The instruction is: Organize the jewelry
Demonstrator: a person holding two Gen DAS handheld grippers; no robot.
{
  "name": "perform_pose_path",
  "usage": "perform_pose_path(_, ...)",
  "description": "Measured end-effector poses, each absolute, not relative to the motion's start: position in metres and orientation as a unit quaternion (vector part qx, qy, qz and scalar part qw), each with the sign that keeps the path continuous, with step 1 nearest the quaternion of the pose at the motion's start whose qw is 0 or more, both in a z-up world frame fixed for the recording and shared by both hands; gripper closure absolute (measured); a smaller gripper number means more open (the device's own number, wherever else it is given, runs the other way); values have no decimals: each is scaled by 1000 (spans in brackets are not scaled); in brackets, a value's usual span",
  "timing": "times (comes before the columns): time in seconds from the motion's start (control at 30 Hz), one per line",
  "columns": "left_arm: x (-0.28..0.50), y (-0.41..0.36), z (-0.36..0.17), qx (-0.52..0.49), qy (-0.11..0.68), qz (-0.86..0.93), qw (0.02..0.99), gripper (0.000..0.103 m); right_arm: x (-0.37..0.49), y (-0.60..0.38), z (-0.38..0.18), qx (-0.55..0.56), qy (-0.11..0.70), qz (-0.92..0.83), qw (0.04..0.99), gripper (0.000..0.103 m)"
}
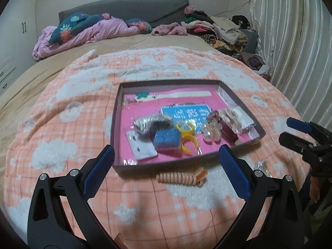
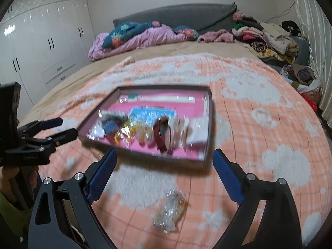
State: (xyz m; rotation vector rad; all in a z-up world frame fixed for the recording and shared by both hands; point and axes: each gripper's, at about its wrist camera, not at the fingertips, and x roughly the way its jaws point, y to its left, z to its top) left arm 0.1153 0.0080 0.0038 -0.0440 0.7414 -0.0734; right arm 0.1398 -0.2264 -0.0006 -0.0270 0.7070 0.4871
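We are holding the left gripper (image 1: 166, 161) and right gripper (image 2: 164, 166) released, both empty. The tray (image 1: 132, 164) of jewelry is lying mid-frame on the blanket (image 1: 62, 124). A coiled hair tie (image 1: 180, 178) is resting just below its near edge, a clear packet (image 2: 170, 211) lower center.

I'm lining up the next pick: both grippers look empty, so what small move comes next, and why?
Probably ease the left gripper forward and down over the peach spiral hair tie. It lies on the blanket just outside the near wall of the tray, directly between the open fingers. The right gripper is open too, above a clear packet.
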Motion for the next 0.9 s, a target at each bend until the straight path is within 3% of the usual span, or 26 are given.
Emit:
perform_pose_path(0.73, 125, 0, -64, -39, 426, -47, 903, 9, 126, -224, -79, -42, 434, 203, 877, 12)
perform_pose_path(0.9, 134, -3, -75, -46, 438, -45, 897, 9, 124, -217, -87, -62, 437, 213, 872, 67)
